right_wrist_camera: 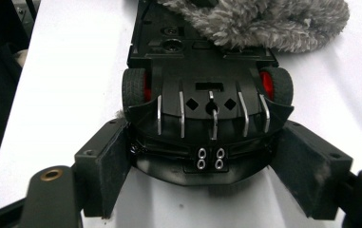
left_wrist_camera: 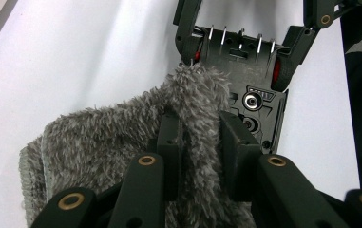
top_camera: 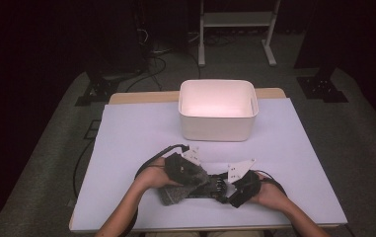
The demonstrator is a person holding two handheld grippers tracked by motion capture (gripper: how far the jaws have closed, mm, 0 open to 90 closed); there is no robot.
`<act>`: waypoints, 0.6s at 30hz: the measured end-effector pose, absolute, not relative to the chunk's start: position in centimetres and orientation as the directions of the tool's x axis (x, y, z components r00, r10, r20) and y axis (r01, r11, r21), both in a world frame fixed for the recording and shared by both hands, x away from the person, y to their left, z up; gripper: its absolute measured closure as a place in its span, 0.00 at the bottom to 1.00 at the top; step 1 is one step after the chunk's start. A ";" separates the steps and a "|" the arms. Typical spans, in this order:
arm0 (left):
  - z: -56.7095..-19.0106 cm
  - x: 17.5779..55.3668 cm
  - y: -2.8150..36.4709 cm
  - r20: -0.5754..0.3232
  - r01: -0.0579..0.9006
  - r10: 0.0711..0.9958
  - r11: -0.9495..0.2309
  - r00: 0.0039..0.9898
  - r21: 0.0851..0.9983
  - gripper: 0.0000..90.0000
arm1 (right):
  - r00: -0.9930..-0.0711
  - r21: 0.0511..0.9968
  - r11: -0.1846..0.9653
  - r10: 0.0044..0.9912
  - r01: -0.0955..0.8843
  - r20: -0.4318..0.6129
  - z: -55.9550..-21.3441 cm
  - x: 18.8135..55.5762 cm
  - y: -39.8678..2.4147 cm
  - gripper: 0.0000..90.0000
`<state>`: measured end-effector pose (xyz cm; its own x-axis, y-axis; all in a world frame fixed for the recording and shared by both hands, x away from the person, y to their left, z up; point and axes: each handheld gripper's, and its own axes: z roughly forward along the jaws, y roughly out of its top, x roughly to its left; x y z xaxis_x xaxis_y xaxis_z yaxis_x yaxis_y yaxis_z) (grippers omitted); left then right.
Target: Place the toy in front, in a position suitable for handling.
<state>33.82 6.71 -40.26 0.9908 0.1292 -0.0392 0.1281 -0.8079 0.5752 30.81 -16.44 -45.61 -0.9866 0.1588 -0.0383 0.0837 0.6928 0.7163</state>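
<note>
1. Toy car [right_wrist_camera: 207, 90], black with red wheel hubs, lies upside down on the white worktop [top_camera: 126, 148] between the two grippers; the grey fluffy cloth [left_wrist_camera: 112, 142] covers the end nearest the left gripper.
2. Beyond both grippers, well apart from them, a white bin [top_camera: 217, 126] stands on the worktop.
3. Fluffy cloth, in the left gripper view, spreads from under the gripper out onto the worktop at one side, and a fold of it runs up between the jaws to touch the car's underside [left_wrist_camera: 250, 71].
4. Right gripper [right_wrist_camera: 207, 178] has its jaws set wide, one pad on each flank of the car's tail end, clamped on the car; the chrome fins and four small exhaust tips sit just ahead of the pads.
5. Left gripper [left_wrist_camera: 200, 142] has its jaws drawn close together, pinching that fold of cloth.
6. In the high view, left gripper [top_camera: 188, 170] and right gripper [top_camera: 242, 187] sit near each other, a hand behind each.
</note>
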 end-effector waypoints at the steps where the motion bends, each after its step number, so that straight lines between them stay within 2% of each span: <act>1: -40.2 33.8 6.6 -0.035 0.123 0.125 -0.812 0.992 0.571 0.81 | -0.987 0.716 0.694 0.158 0.082 -0.039 -45.6 30.8 -16.4 0.26; 9: -39.5 32.7 4.7 -0.022 0.059 0.056 -0.820 0.998 0.569 0.81 | -0.986 0.716 0.695 0.157 0.068 -0.059 -45.3 30.6 -16.2 0.26; 11: -39.1 31.6 3.2 -0.025 0.004 -0.013 -0.813 1.000 0.582 0.81 | -0.986 0.716 0.695 0.156 0.068 -0.059 -45.3 30.5 -16.2 0.26; 13: -38.9 30.9 2.3 -0.007 -0.032 -0.045 -0.818 0.999 0.574 0.81 | -0.986 0.714 0.696 0.157 0.073 -0.053 -45.3 30.4 -16.1 0.26; 18: -38.8 31.4 1.7 0.019 -0.023 -0.014 -0.823 1.000 0.568 0.81 | -0.986 0.716 0.695 0.156 0.068 -0.059 -45.3 30.4 -16.0 0.26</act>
